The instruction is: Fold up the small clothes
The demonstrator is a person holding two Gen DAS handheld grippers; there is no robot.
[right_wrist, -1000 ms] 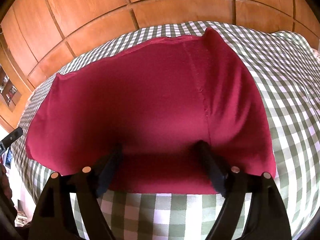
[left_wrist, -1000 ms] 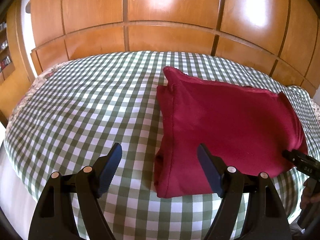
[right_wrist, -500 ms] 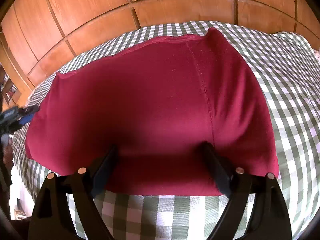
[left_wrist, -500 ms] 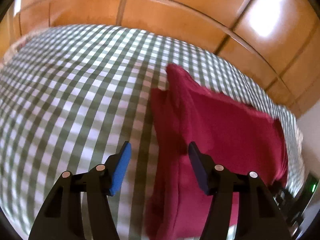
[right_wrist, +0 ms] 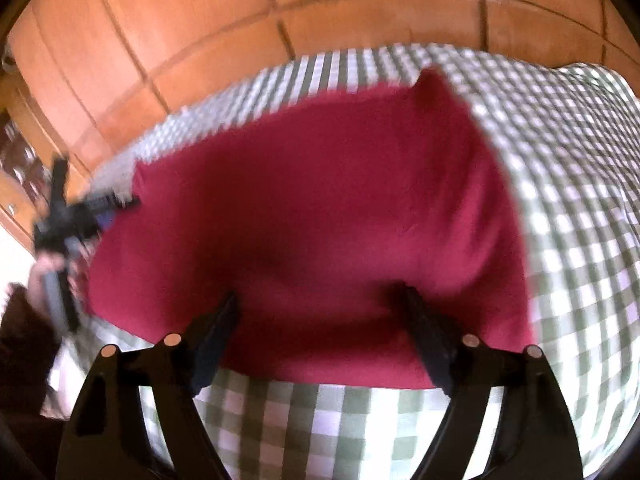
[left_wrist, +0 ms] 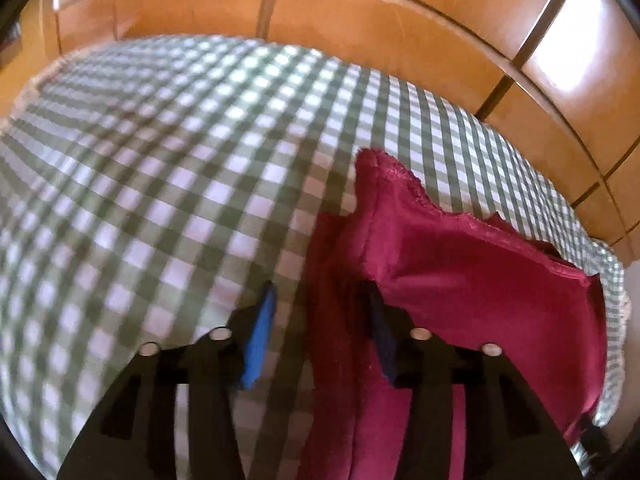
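Note:
A folded dark red garment [left_wrist: 460,292] lies on the green-and-white checked cloth [left_wrist: 160,184]. My left gripper [left_wrist: 320,300] is open, low over the garment's left edge, one finger over the cloth and the other over the red fabric. In the right wrist view the garment [right_wrist: 320,216] fills the middle. My right gripper [right_wrist: 320,308] is open wide over its near edge, fingertips above the fabric. The left gripper [right_wrist: 68,216] shows blurred at the garment's left side, held by a hand.
Orange wooden panelling [left_wrist: 360,20] rises behind the checked surface and also shows in the right wrist view [right_wrist: 280,20]. The checked cloth [right_wrist: 580,200] extends to the right of the garment. A shelf with small items [right_wrist: 16,152] stands at far left.
My left gripper has moved forward and down to the garment's left edge, and its jaws have narrowed. My right gripper has stayed open at the near edge; the garment has rumpled slightly.

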